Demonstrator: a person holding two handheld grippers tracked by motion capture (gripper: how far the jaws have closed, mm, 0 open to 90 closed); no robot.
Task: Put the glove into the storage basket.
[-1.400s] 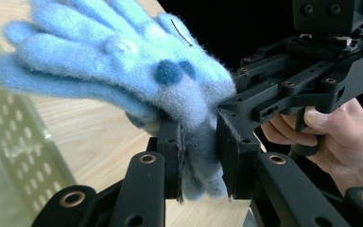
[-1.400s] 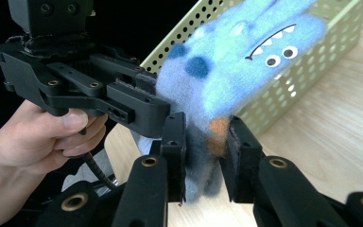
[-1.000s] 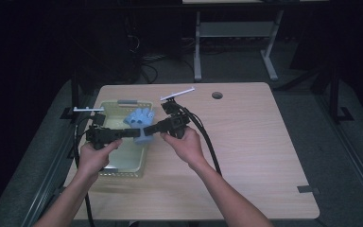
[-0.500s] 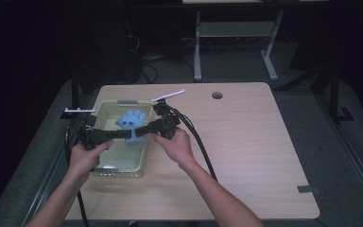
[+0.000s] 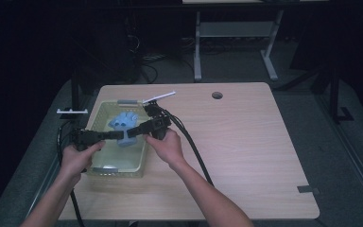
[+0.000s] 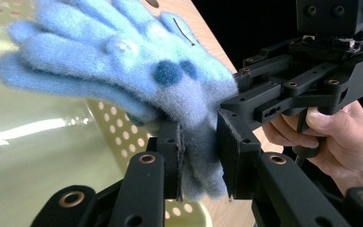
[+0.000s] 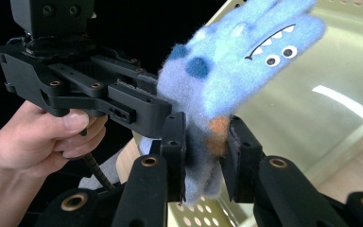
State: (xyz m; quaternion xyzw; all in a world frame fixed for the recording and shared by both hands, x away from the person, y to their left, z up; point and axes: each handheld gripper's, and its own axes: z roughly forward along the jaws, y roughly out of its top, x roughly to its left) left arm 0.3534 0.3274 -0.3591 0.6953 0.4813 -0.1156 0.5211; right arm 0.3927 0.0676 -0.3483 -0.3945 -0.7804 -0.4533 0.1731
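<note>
Both grippers, left [image 5: 121, 135] and right [image 5: 131, 132], hold their fingers closed on one blue glove [image 5: 123, 122] above the yellow bin [image 5: 99, 166]. Risk: uneven pulling may slip the fleece from one pair. The bin walls crowd the left; the worktop [image 5: 246, 142] offers open room on the right.

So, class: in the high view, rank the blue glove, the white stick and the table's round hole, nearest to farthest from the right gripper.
1. blue glove: held in the right gripper, over the basket.
2. white stick: behind it.
3. round hole: far right.
</note>
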